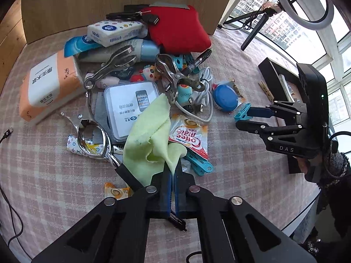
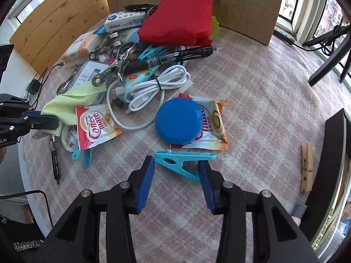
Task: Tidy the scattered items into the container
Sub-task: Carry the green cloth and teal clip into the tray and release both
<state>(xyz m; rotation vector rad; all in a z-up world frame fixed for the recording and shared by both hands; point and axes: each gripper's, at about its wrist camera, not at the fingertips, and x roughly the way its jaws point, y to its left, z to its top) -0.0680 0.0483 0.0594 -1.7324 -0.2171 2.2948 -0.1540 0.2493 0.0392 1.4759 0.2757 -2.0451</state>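
Green cloth (image 1: 149, 131) pinched, teal clothespin (image 2: 179, 162) straddled

Left tool (image 1: 172, 171) pinched closed; right tool (image 2: 177, 166) spread wide, pointing forward.

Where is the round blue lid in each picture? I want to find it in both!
Left wrist view: the round blue lid sits right of the middle, beside the white cable, on a sachet.
Right wrist view: the lid is near the centre, just beyond the turquoise clothespin between the right gripper fingers.
Shared landmark: the red pouch at the back of the pile.
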